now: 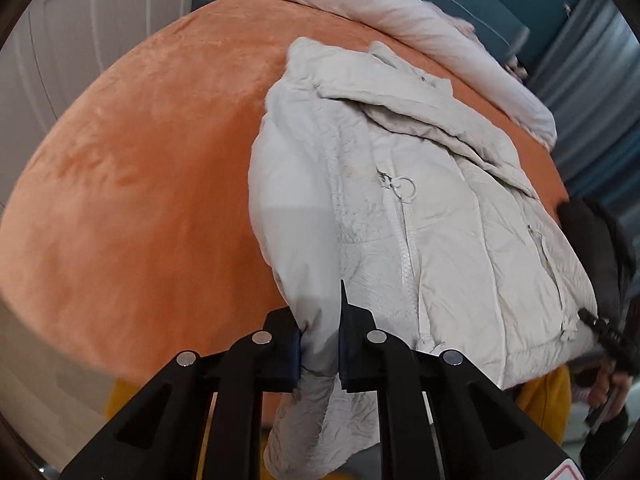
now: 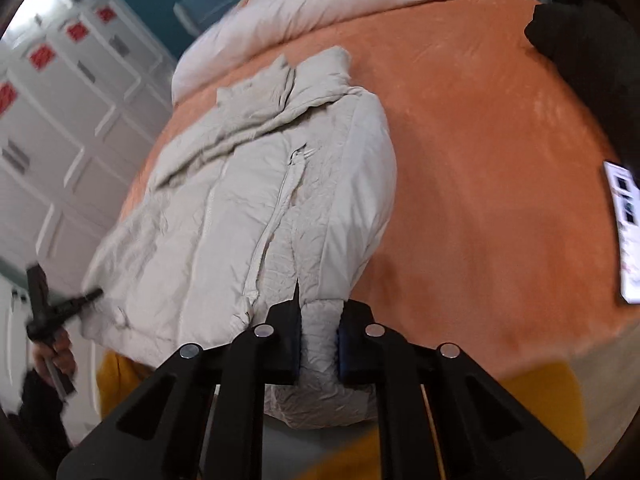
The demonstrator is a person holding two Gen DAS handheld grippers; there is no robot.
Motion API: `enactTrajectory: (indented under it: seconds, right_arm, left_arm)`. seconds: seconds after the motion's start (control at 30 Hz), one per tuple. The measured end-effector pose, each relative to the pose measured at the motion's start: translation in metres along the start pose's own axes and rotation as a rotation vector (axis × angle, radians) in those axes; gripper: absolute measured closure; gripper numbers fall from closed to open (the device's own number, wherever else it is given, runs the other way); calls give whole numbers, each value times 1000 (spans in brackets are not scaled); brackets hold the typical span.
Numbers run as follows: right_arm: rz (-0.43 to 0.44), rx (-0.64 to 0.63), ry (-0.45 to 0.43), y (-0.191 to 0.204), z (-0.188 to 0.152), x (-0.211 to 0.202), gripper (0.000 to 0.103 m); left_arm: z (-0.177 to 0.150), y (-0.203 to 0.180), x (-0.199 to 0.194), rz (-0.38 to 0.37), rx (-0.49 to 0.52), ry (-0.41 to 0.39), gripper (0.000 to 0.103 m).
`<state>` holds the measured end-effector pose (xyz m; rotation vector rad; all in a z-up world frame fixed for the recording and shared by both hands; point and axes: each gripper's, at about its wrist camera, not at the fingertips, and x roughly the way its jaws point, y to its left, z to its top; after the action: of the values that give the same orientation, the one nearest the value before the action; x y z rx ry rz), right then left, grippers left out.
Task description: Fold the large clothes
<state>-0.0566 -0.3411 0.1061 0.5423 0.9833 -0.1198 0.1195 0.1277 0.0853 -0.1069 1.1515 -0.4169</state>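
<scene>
Both the left gripper [image 1: 319,354] and right gripper [image 2: 319,350] are pinching the hem of the pale jacket [image 1: 400,208], which is lying lengthwise away from them toward the bed's [image 1: 140,160] far edge.

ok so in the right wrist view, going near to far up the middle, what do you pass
right claw shut on the jacket's hem → pale puffer jacket lying on the orange blanket → jacket collar → rumpled pale duvet at the far end of the bed
</scene>
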Motion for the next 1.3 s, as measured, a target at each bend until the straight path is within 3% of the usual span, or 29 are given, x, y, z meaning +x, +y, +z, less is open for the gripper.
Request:
enactTrajectory:
  seconds: [0.17,0.27,0.33,0.4,0.47,0.53,0.57,0.63,0.73,0.9,1.0,1.17,1.3]
  right_arm:
    - [-65,-21,182,-7,-76,-10,89]
    - [-90,10,230,-17,-100,-12,75]
    - [-112,13,188,-18,-91,-24,72]
    - [-158,-18,92,-19,-71,-51,69]
    - [-168,-25,-47,-20,-45,-77,63]
    - [-140,-45,-153,-18,-19,-90,63]
    - [-122,-57,-181,-15,-5,-91,63]
    - [-40,-98,-233,11,39,-71,63]
    - [57,-189,-262,68,93,-19,63]
    - [159,-285,-200,157,189,94,63]
    - [161,-315,-144,202,235,153,63]
    - [136,-341,-54,261,284,246,63]
    - [40,-399,27,292,296,321,62]
  left_arm:
    - [-84,3,-18,60,22,112,89]
    - [-104,9,-30,68,-48,112,80]
    - [-94,11,-44,54,-103,83,80]
    - [-70,9,-62,36,-130,13,80]
    - [-42,1,-79,45,-108,-95,77]
    - [-2,-14,-88,38,-67,-231,64]
    - [16,-23,-87,41,-51,-272,63]
    - [60,-42,-69,21,5,-322,63]
    - [121,-70,-16,51,63,-353,63]
    - [194,-81,79,57,45,-302,63]
    - [224,-69,135,66,-7,-245,63]
    - [235,-33,193,59,-109,-186,63]
    - [223,-29,216,107,-44,-227,63]
